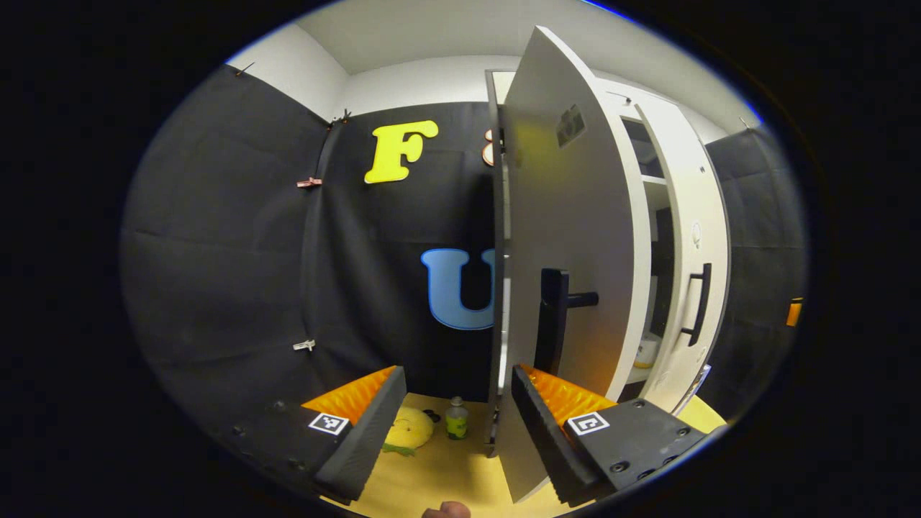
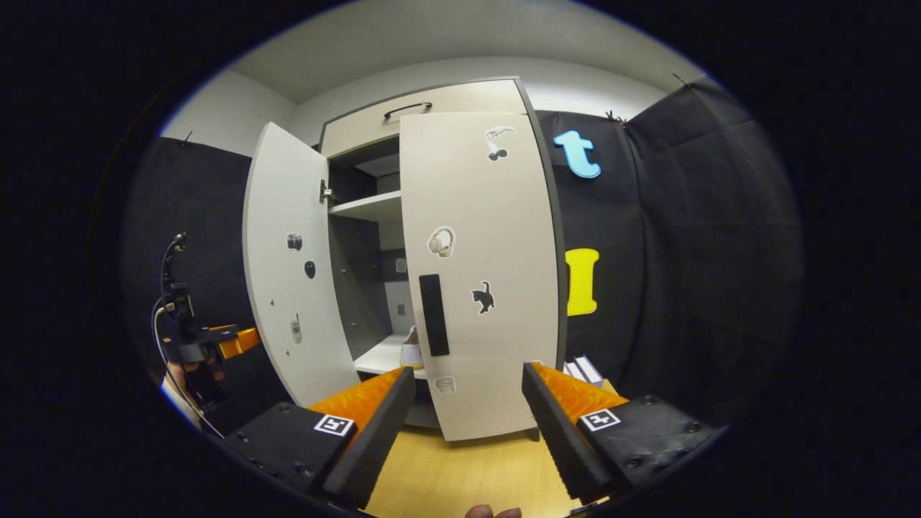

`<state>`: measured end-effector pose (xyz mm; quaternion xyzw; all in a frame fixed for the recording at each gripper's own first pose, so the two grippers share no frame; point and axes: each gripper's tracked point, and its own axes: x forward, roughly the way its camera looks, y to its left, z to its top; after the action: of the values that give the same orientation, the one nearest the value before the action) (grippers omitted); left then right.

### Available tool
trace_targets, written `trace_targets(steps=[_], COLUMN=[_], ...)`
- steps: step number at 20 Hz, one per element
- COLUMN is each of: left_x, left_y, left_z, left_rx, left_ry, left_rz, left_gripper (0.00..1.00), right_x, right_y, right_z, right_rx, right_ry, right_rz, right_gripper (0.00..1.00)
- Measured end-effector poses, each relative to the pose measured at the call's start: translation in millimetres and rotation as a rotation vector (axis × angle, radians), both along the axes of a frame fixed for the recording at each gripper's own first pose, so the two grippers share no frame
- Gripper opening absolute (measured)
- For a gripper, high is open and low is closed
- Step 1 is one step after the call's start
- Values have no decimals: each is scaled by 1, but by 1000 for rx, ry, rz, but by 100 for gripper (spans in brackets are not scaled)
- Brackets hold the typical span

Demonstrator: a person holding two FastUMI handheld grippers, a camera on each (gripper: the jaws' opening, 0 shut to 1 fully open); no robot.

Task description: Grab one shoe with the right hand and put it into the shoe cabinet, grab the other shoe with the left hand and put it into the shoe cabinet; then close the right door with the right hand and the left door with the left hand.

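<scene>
The white shoe cabinet (image 2: 460, 97) faces me in the right gripper view. Its right door (image 2: 496, 237), with a black handle (image 2: 433, 314), lies nearly flat across the front. The left door (image 2: 288, 288) swings wide open. One pale shoe (image 2: 411, 352) sits on the lower shelf inside. My right gripper (image 2: 468, 424) is open and holds nothing, a short way before the right door. The left gripper (image 2: 241, 339), held by a hand, hangs outside the left door. In the left gripper view that door (image 1: 568, 237) is seen edge-on, its handle (image 1: 555, 324) just beyond my open left gripper (image 1: 453, 432).
A yellow plush toy (image 1: 406, 428) and a small bottle (image 1: 455, 419) lie on the wooden floor (image 1: 446, 475) behind the left door. Books (image 2: 584, 370) lean beside the cabinet's right side. Black cloth walls close in on both sides.
</scene>
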<state>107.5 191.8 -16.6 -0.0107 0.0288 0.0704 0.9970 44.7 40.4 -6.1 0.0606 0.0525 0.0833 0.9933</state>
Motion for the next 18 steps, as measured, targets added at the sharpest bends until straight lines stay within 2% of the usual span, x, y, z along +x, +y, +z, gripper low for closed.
trace_targets(steps=[4,9,10,14,18], left_x=[7,20,19,11,-3], left_y=[-35,-103,-113,-135,-137], left_z=[-1,-5,-3,-4,-1], left_rx=[-24,-42,-42,-60,-90], left_ry=[-2,13,11,14,17], left_rz=[-40,-165,-172,-180,-177], left_gripper=[94,94,95,95,94], right_x=[-4,-8,-9,-10,-10], right_y=[-12,-24,-25,-25,-25], right_z=[2,5,6,5,9], right_rx=[-1,6,7,-2,5], right_ry=[-4,1,1,-2,-8], right_rz=[-10,-19,-18,-16,-14], right_gripper=[98,98,100,98,98])
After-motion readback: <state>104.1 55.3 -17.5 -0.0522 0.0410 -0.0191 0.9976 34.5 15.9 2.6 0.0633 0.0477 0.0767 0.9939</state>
